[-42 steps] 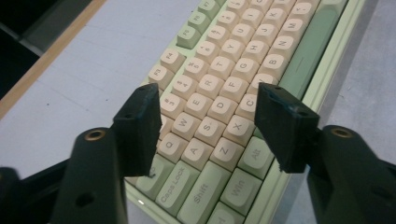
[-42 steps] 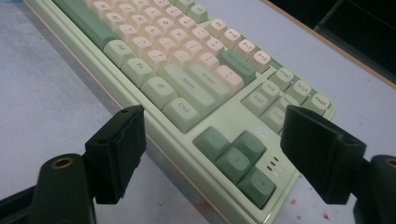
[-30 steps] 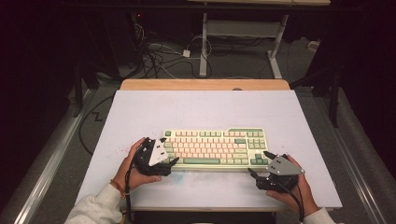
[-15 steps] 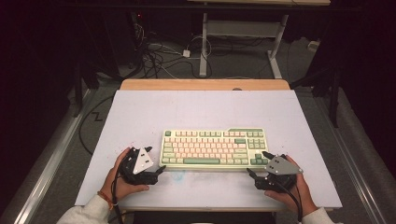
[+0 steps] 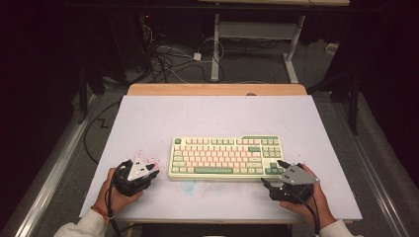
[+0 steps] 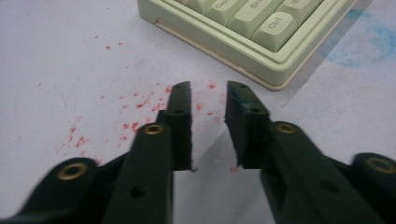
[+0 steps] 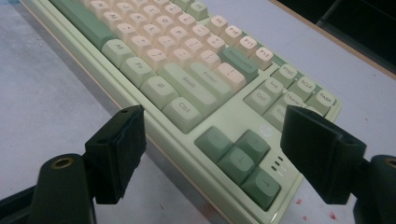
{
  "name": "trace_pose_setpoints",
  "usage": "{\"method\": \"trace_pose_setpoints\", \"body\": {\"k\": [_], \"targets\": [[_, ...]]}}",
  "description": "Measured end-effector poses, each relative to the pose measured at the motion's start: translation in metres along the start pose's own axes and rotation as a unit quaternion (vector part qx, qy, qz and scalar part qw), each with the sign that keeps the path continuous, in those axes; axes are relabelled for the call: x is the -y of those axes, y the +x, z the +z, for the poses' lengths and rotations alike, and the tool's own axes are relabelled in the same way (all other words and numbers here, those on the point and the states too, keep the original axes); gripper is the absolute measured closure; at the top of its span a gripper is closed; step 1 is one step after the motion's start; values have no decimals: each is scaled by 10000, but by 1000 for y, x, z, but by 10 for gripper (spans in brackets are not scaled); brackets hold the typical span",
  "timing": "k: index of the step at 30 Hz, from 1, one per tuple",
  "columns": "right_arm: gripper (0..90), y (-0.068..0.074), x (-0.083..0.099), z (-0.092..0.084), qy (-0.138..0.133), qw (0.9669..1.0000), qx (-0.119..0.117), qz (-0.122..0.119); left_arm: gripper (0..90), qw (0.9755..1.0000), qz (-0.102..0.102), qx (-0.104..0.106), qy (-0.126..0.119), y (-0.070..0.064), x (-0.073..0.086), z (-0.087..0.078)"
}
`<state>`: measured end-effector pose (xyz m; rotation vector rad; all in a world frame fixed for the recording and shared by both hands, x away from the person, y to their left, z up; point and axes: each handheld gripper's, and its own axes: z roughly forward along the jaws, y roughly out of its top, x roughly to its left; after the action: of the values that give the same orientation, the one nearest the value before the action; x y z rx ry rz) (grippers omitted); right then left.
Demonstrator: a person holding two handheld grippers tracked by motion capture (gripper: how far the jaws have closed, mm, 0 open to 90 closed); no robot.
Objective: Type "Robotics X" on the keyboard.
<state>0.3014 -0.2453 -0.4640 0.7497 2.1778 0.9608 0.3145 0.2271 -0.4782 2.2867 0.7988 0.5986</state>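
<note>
A pale green keyboard (image 5: 225, 155) with cream and green keys lies across the middle of the white mat. My left gripper (image 5: 149, 173) sits a little off the keyboard's left front corner (image 6: 275, 70), its fingers aimed at it. Its jaws have just been closing; a narrow gap stays between the pads with nothing in it, so my left gripper (image 6: 209, 88) is open over red specks. My right gripper (image 5: 273, 173) is wide open at the keyboard's front right corner. In the right gripper view its pads (image 7: 123, 149) stand apart from the keyboard (image 7: 177, 60), one on each side of the arrow keys.
The white mat (image 5: 212, 113) covers a wooden table whose back edge (image 5: 217, 89) shows. Red specks (image 5: 143, 155) mark the mat by the left gripper, and a faint blue smudge (image 5: 188, 185) lies before the keyboard. Cables and table legs (image 5: 215, 54) sit on the floor beyond.
My left gripper has drawn away from the keyboard's left end, to the left and toward the table's near edge, and its jaws have narrowed. The right gripper has kept still.
</note>
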Motion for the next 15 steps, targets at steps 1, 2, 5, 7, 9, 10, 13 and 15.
{"method": "trace_pose_setpoints", "body": {"k": [1,2,5,7,9,10,13,15], "targets": [[226,0,0,0,-1,10000,12,4,785,10000,5,38,15,1,-1,-1],[226,0,0,0,5,10000,20,5,830,10000,10,54,21,1,-2,-1],[226,-1,0,0,8,10000,18,5,877,9999,-28,131,2,3,-5,-3],[226,0,0,0,9,10000,39,10,878,9999,-16,99,-19,5,-7,-5],[226,0,-1,0,3,10000,37,3,878,9998,-128,153,-82,9,-11,-8],[226,0,-1,0,-1,10000,43,-3,879,9998,-136,138,-94,9,-13,-8],[226,1,-2,0,-4,10000,27,-32,879,9996,-155,203,-122,11,-21,-7],[227,1,-2,1,6,10000,38,-12,879,9994,-144,279,-158,11,-28,-5]]}}
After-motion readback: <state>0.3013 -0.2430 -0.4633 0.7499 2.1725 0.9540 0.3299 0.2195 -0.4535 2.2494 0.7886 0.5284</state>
